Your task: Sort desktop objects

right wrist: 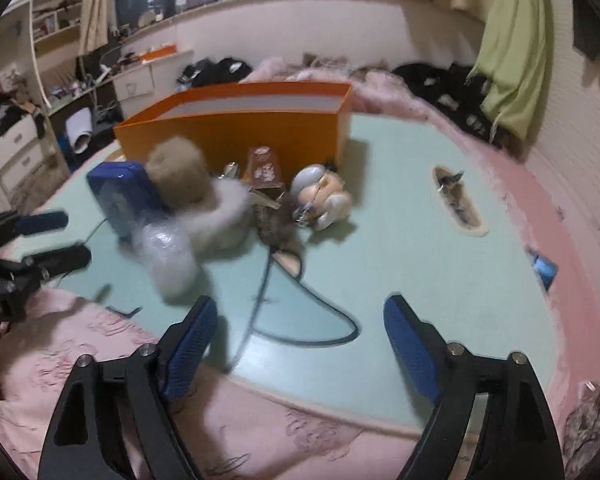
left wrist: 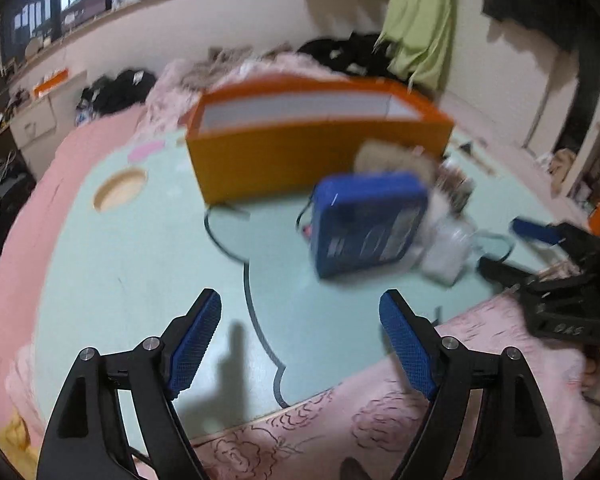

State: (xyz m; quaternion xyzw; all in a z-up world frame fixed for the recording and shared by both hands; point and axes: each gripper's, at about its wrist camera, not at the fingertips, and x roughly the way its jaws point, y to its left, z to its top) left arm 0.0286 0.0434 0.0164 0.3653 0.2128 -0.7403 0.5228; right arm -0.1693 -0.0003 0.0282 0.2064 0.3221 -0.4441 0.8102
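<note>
An orange box (left wrist: 316,152) (right wrist: 236,136) stands open at the back of a pale green table (left wrist: 140,264) (right wrist: 400,240). In front of it lies a heap: a blue case (left wrist: 364,224) (right wrist: 120,196), a tan fluffy ball (right wrist: 178,174), a white furry ring (right wrist: 224,216), a clear wrapped bundle (right wrist: 168,256) (left wrist: 444,248), a brown carton (right wrist: 264,172), a small white figurine (right wrist: 324,196) and a grey furry piece (right wrist: 278,224). My left gripper (left wrist: 300,304) stands open above the table's near edge, nothing between its fingers. My right gripper (right wrist: 300,312) is open wide, empty, short of the heap.
A pink flowered cloth (left wrist: 360,424) (right wrist: 100,360) surrounds the table. The table has a round cut-out (left wrist: 120,190) and a slot holding small bits (right wrist: 456,200). A blue card (right wrist: 544,270) lies at the right edge. Dark clothes, a green garment (right wrist: 512,48) and drawers stand behind.
</note>
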